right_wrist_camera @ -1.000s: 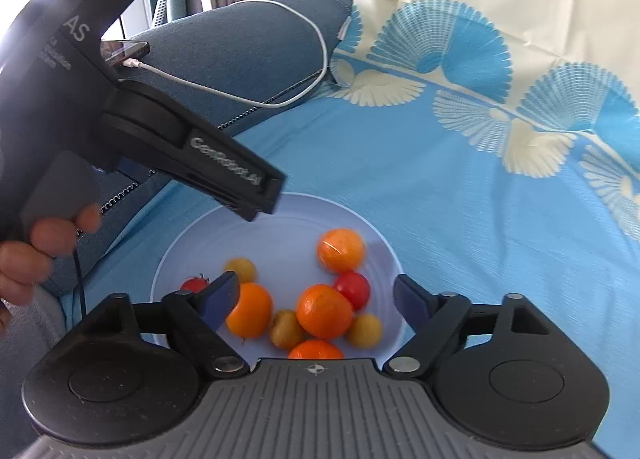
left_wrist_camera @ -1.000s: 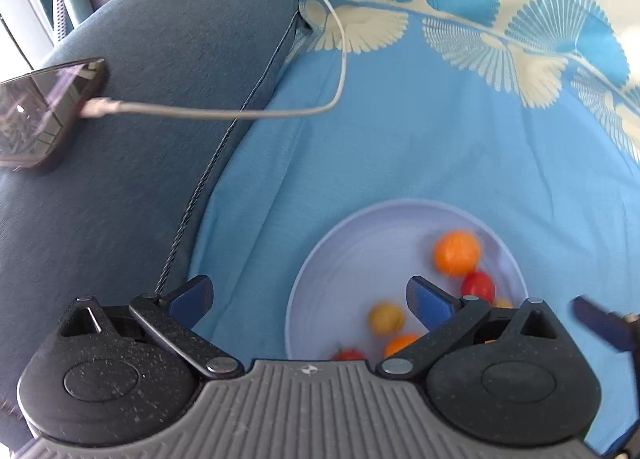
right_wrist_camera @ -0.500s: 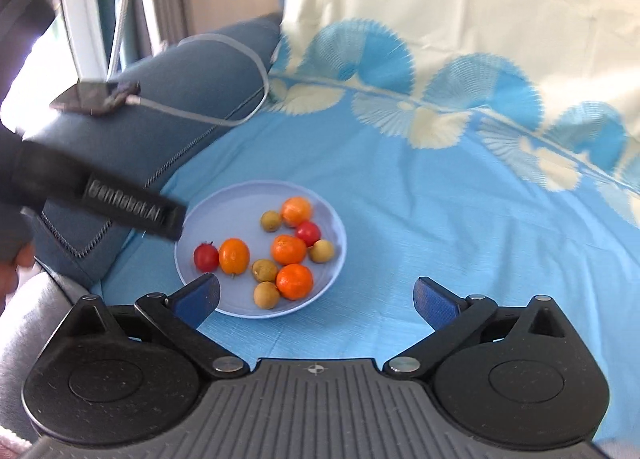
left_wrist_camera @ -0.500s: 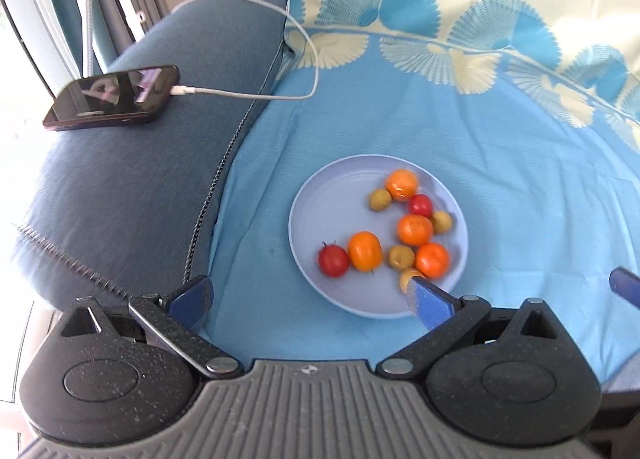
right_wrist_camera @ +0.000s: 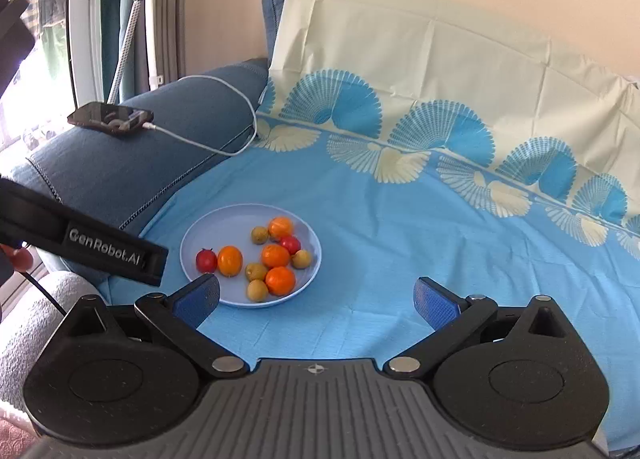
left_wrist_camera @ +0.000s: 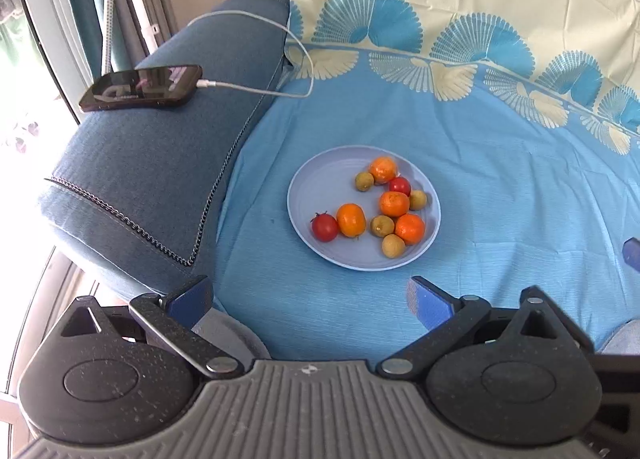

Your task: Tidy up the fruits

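A pale blue plate [left_wrist_camera: 316, 187] lies on the blue patterned cloth and holds several oranges [left_wrist_camera: 351, 220], two red tomatoes [left_wrist_camera: 324, 226] and several small yellow-green fruits [left_wrist_camera: 381, 225]. My left gripper [left_wrist_camera: 308, 293] hovers above and in front of the plate, open, with nothing between its fingers. My right gripper [right_wrist_camera: 316, 295] is also open and empty, back from the plate [right_wrist_camera: 216, 235], whose near rim sits beside its left fingertip. The left gripper's black body [right_wrist_camera: 116, 255] reaches in from the left in the right wrist view.
A dark phone [left_wrist_camera: 140, 88] lies on the blue sofa arm [left_wrist_camera: 152, 179] left of the plate, with a white cable [left_wrist_camera: 256, 89] trailing onto the cloth [left_wrist_camera: 500, 179]. The cream part of the cloth drapes the sofa back. A window and curtains stand far left.
Both grippers have drawn back and upward from the plate, which now looks smaller and farther off. The right gripper's jaws have spread wider. The fruits have stayed on the plate.
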`<act>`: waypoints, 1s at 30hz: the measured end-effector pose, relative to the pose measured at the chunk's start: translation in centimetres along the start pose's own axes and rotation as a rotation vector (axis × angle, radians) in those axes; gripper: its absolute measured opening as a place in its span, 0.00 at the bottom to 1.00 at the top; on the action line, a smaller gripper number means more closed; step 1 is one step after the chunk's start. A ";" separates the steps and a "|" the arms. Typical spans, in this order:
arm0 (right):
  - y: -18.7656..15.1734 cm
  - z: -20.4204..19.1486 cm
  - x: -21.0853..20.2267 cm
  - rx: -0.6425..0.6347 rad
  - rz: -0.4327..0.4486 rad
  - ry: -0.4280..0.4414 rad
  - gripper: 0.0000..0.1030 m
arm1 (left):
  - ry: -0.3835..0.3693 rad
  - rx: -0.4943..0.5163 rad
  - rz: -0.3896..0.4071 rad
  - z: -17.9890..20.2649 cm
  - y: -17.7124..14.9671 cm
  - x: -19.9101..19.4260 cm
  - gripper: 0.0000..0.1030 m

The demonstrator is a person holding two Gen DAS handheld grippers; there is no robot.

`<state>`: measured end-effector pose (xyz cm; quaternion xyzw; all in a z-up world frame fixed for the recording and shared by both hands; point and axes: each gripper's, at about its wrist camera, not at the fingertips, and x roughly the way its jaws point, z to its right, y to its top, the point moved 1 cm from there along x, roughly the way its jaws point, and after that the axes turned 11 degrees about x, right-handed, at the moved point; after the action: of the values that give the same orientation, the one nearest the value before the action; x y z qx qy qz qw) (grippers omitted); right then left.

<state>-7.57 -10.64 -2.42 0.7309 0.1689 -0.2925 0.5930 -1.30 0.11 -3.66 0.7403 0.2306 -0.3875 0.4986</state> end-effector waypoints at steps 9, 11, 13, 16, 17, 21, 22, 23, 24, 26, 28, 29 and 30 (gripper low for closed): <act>0.1 0.3 -1.2 -0.001 0.045 -0.018 0.99 | -0.017 0.003 0.001 0.3 0.0 -0.4 1.00; 0.1 0.4 -1.3 0.000 0.047 -0.022 0.99 | -0.011 0.007 0.000 0.5 0.0 -0.4 1.00; 0.1 0.5 -1.3 0.003 0.046 -0.024 0.99 | -0.008 0.006 -0.006 0.5 0.0 -0.3 1.00; 0.2 0.5 -1.3 0.005 0.045 -0.024 0.99 | 0.000 0.001 -0.011 0.5 0.1 -0.2 1.00; 0.2 0.5 -1.3 0.005 0.045 -0.023 0.99 | 0.001 0.001 -0.011 0.5 0.1 -0.2 1.00; 0.1 0.4 -1.2 0.004 0.040 -0.020 0.99 | 0.007 0.002 -0.010 0.6 0.1 -0.2 1.00; 0.0 0.3 -1.1 0.005 0.038 -0.019 0.99 | 0.008 0.003 -0.010 0.7 0.2 -0.2 1.00; 0.0 0.4 -1.1 0.005 0.035 -0.018 0.99 | 0.009 0.005 -0.010 0.7 0.2 -0.2 1.00; 0.0 0.4 -1.1 0.006 0.033 -0.018 0.99 | 0.009 0.007 -0.011 0.8 0.2 -0.2 1.00; 0.0 0.5 -1.0 0.007 0.030 -0.018 0.99 | 0.008 0.010 -0.012 0.9 0.2 -0.1 1.00; 0.0 0.5 -1.0 0.009 0.029 -0.018 0.99 | 0.010 0.012 -0.012 0.9 0.2 -0.1 1.00; 0.0 0.5 -1.0 0.009 0.029 -0.018 0.99 | 0.010 0.013 -0.013 0.9 0.2 -0.1 1.00; 0.0 0.5 -1.0 0.010 0.029 -0.019 0.99 | 0.011 0.013 -0.014 0.9 0.3 -0.1 1.00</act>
<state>-8.48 -11.07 -1.89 0.7333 0.1513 -0.2915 0.5953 -1.49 -0.79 -3.60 0.7441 0.2358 -0.3885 0.4897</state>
